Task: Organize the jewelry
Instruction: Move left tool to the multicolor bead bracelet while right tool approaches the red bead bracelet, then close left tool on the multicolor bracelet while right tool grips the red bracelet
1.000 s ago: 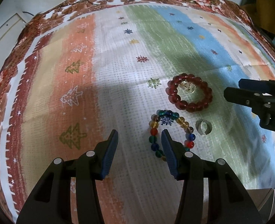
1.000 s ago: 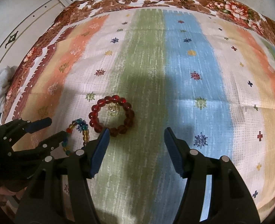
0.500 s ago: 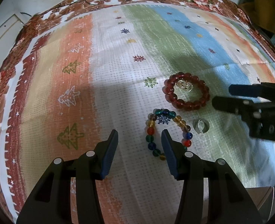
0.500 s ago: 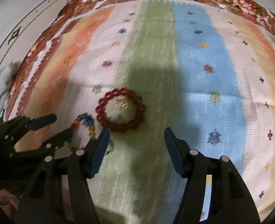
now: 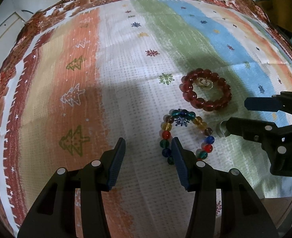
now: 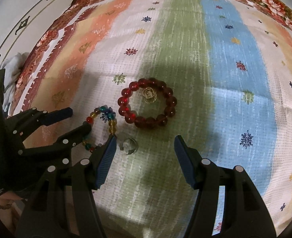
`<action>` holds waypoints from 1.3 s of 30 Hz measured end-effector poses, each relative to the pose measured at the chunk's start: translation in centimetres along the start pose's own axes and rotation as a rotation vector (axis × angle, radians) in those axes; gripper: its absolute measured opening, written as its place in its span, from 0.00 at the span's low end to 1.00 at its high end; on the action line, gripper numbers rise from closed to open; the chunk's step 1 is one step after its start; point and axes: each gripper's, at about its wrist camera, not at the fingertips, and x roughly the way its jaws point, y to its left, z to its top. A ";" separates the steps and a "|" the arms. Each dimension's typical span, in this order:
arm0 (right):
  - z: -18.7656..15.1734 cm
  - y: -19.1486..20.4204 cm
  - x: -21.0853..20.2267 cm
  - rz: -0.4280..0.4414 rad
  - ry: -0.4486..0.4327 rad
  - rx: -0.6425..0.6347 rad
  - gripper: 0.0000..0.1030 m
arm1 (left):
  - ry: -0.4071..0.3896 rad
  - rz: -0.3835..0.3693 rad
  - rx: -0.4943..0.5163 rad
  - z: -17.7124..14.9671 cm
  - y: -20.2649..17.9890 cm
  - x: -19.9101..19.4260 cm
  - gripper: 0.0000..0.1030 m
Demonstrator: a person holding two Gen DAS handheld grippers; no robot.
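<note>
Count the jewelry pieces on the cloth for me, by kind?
Bracelets: 2, the red bracelet and the multicolour bracelet.
Rings: 2, the gold ring lying inside the red bracelet, and the silver ring beside the multicolour one.
Total: 4 pieces.

dim warm light, soft shadows across the cloth (image 5: 126, 99), heavy fisheye bending at dark edges.

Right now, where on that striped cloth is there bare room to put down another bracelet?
Free: the blue stripe right of the red bead bracelet, and the orange stripe left of the left tool. Crowded: the multicolored bracelet, silver ring and small gold ring sit bunched near the right tool.
</note>
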 end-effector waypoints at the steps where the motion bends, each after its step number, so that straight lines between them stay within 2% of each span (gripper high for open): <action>1: -0.1 0.1 0.1 0.002 0.003 -0.002 0.59 | 0.001 0.000 0.000 0.0 0.0 0.1 0.47; 6: 0.0 0.3 -0.1 -0.006 -0.012 -0.009 0.59 | -0.002 -0.001 -0.005 0.0 0.1 0.0 0.47; 14: 0.6 -2.4 -0.6 0.000 -0.063 0.114 0.59 | -0.002 -0.001 -0.003 0.0 0.1 0.1 0.47; 27: 1.4 -4.2 0.7 0.008 -0.071 0.209 0.59 | -0.003 -0.006 0.005 -0.1 -0.1 0.3 0.43; 32: 1.7 -4.2 1.2 -0.001 -0.069 0.205 0.59 | 0.000 -0.013 0.005 0.0 0.0 0.4 0.43; 37: 1.7 -4.1 1.3 -0.014 -0.059 0.187 0.56 | 0.000 -0.013 0.008 -0.1 -0.1 0.5 0.43; 38: 1.7 -4.0 1.3 -0.020 -0.058 0.184 0.54 | -0.001 -0.013 0.008 0.0 -0.1 0.5 0.43; 39: 1.7 -4.1 1.3 -0.019 -0.058 0.184 0.45 | -0.002 -0.016 0.008 -0.1 -0.1 0.5 0.41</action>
